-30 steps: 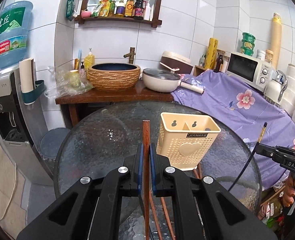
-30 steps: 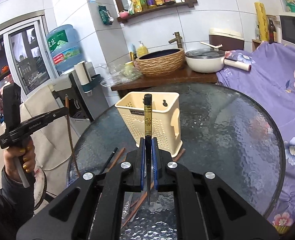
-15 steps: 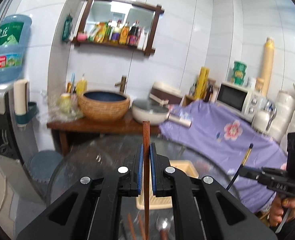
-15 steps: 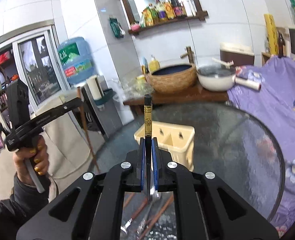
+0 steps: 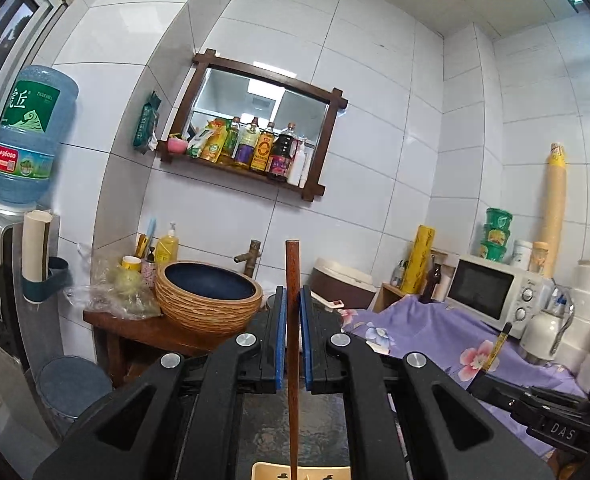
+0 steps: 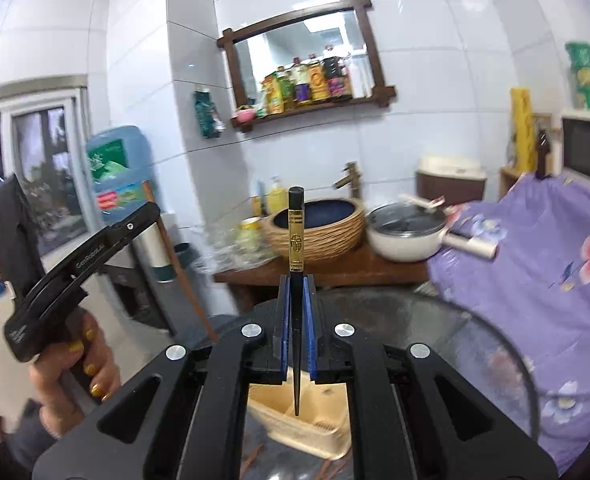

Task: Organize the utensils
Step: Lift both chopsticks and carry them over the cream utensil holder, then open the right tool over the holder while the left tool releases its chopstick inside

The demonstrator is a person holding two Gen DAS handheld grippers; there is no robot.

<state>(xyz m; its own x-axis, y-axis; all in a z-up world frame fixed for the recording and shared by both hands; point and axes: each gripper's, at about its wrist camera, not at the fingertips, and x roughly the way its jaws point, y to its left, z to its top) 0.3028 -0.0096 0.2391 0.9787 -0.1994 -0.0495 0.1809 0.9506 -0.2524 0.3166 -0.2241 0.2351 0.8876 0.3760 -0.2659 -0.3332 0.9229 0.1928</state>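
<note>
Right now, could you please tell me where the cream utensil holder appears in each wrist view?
Left wrist view: cream utensil holder is a sliver at the bottom edge, centre.
Right wrist view: utensil holder lies bottom centre, below the black chopstick.
Shared landmark: woven basin.

Even, bright indoor light fills both views, bouncing off the white wall tiles [image 5: 375, 80] with soft sheen and few hard shadows. Fisheye bending curves the tile lines, and dark vignette rims the corners. The right wrist view is motion-blurred, especially the purple cloth [image 6: 535, 264]; the left is sharper.
</note>
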